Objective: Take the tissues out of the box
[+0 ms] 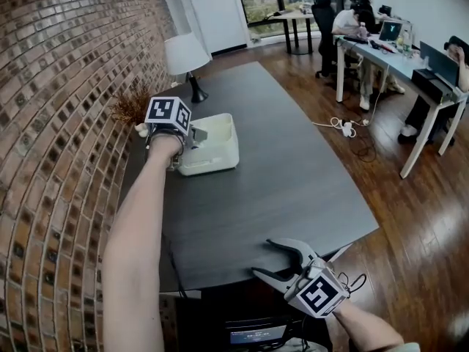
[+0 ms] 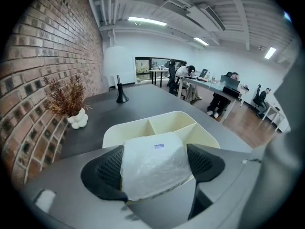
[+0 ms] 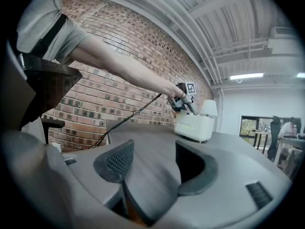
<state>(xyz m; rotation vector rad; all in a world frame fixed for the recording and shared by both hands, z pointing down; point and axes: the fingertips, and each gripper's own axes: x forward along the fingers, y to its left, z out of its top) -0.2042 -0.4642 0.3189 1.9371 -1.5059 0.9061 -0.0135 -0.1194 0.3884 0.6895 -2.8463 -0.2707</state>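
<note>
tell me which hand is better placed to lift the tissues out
Left: the left claw is closed on the white plastic-wrapped tissue pack in the cream box. The right claw is open and empty at the dark grey table's near edge, far from the box.

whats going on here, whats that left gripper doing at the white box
A person holds a gripper in each hand at a dark table. The left gripper reaches down into the cream box by the brick wall, its jaws closed on the sides of a wrapped tissue pack that still sits low in the box. The right gripper hangs at the table's near edge, jaws apart and empty. The tissues are not out yet.
</note>
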